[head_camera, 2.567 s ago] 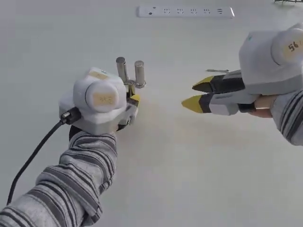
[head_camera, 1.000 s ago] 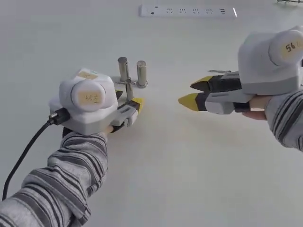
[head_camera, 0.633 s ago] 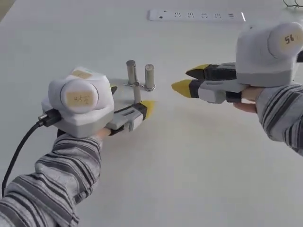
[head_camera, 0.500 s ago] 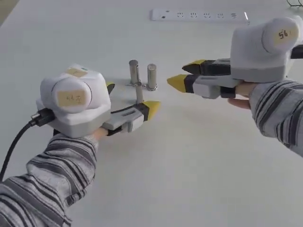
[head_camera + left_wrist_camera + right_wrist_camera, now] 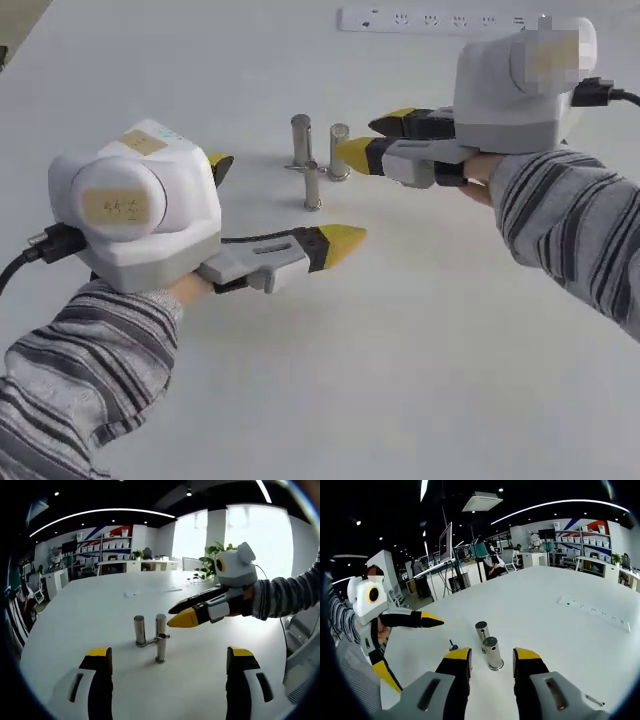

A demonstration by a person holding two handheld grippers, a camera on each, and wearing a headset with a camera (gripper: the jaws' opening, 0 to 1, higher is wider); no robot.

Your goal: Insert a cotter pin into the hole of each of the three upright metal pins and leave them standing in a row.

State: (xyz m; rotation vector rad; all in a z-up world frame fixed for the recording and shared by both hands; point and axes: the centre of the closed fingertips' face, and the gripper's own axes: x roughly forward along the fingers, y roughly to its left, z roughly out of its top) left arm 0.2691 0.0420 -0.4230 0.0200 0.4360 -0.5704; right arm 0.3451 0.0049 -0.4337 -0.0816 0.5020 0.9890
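Three upright metal pins stand close together on the white table: a back left pin [image 5: 301, 140], a back right pin [image 5: 339, 150] and a front pin [image 5: 313, 186]. A small crosspiece, seemingly a cotter pin [image 5: 159, 638], sticks out of the front pin [image 5: 161, 649]. My left gripper [image 5: 283, 203] is wide open and holds nothing, a little short of the pins [image 5: 140, 630]. My right gripper [image 5: 368, 140] is open, its tips right beside the back right pin. In the right gripper view that pin [image 5: 491, 647] stands between the jaws of my right gripper [image 5: 492, 655].
A white power strip [image 5: 440, 20] lies at the table's far edge. A thin metal piece [image 5: 594, 700], perhaps a loose cotter pin, lies on the table to the right. Beyond the table is an office with desks and shelves.
My left gripper has let go at the front pin, drawn back toward me and opened wide. My right gripper has moved left up to the back right pin. The head camera has shifted.
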